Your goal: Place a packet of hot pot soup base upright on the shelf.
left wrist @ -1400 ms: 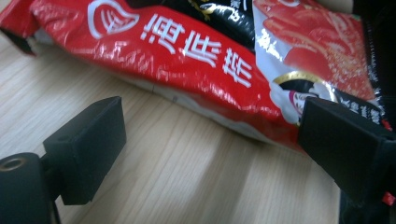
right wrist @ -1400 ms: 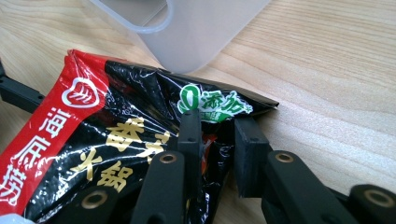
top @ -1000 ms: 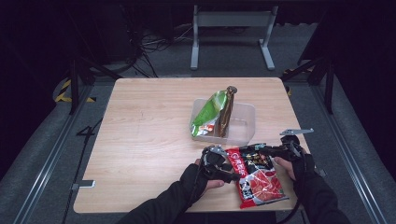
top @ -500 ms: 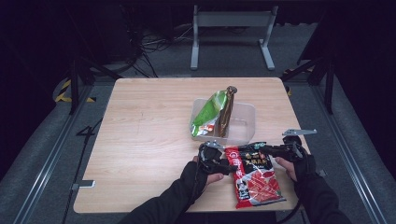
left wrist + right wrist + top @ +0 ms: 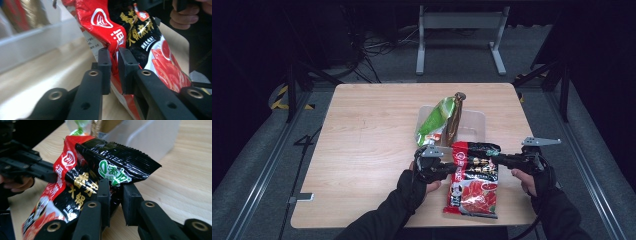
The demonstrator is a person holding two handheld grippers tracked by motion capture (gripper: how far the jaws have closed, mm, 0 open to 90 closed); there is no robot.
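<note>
A red and black snack bag hangs between both grippers near the table's front right, its top end raised toward the clear bin. My left gripper is shut on the bag's left edge. My right gripper is shut on the bag's right edge. The bag's lower end rests near the table's front edge. In the bin, a green bag and a brown bag stand upright.
The wooden table has free room on its left half. The clear bin's wall stands close behind the held bag. Dark floor, cables and a metal frame lie beyond the table's far edge.
The red and black bag has been lifted at its top end and shifted a little toward the bin, with both grippers still holding its edges.
</note>
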